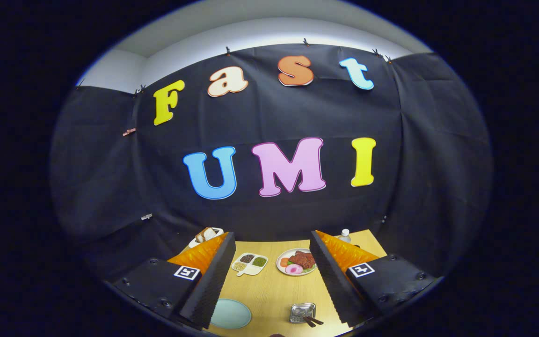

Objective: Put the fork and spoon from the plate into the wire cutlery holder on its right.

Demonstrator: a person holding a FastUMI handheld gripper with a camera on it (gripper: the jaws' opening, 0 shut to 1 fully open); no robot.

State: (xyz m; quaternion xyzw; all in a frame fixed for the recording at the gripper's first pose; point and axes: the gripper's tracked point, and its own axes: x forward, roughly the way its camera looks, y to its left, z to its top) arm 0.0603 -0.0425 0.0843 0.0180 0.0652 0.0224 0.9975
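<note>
Gripper fingers spread wide, clamping nothing, above a table bearing a pale plate by the left finger and, to its right, a wire holder with 2 dark handles poking out, probably light, stiff, slippery cutlery, best pinched mid-handle.

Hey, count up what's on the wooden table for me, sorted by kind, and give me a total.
Plates and dishes: 4: pale green plate, divided dish of grains, plate of meat, dish of bread
Wire cutlery holder: 1
Bottle: 1
Total: 6
The gripper is open above the table.
</note>
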